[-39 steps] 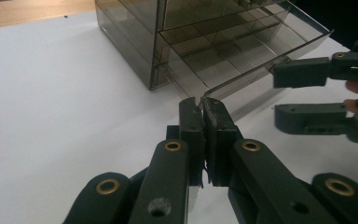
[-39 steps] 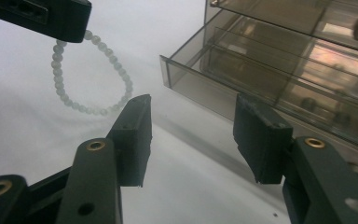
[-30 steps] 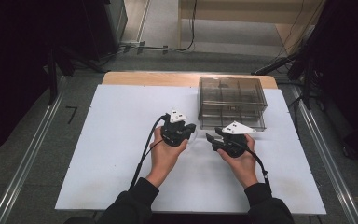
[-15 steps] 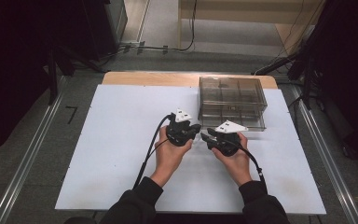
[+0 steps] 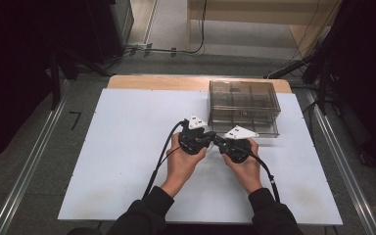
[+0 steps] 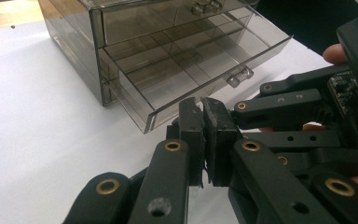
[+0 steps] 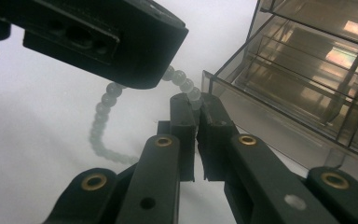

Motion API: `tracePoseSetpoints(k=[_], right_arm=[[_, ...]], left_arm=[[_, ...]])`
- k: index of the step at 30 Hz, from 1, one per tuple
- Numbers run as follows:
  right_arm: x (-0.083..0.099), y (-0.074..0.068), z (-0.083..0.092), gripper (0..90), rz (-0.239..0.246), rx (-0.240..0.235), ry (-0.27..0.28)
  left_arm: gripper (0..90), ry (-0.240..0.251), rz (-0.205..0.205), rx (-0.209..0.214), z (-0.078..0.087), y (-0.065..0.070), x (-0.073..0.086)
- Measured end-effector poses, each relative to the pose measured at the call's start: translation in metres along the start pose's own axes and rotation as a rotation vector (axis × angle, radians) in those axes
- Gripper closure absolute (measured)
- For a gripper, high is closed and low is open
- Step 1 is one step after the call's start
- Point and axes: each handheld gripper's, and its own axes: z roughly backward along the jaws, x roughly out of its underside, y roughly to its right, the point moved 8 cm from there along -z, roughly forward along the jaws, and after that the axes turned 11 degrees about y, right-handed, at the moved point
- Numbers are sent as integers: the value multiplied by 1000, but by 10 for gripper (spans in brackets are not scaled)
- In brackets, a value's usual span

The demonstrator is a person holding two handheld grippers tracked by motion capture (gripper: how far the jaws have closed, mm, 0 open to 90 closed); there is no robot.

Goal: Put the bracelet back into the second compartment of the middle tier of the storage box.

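A string of pale, translucent round beads [image 7: 103, 108] curves from the right hand-held gripper [image 7: 196, 108], pinched between its jaws; the left hand-held gripper [image 6: 202, 122] is clenched, near the open smoky drawer box [image 5: 244, 105].

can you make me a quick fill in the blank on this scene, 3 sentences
1. The right gripper has its fingers shut on a string of pale ____.
2. The lower drawer of the smoky clear organizer stands ____.
3. The organizer rests on a ____ tabletop.

Missing words: beads; open; white
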Motion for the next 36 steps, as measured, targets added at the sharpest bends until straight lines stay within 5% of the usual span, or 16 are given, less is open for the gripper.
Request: tracePoseSetpoints(k=[8, 16, 25, 36], right_arm=[[-8, 5, 7, 837, -12, 30, 41], [-20, 17, 22, 838, -34, 70, 87], [-40, 32, 35, 838, -59, 110, 154], [-52, 72, 45, 837, -138, 209, 203]], left_arm=[[836, 0, 3, -4, 2, -2, 3], [611, 14, -11, -47, 8, -8, 7], [504, 24, 1, -105, 20, -27, 10], [449, 33, 9, -172, 47, -60, 20]])
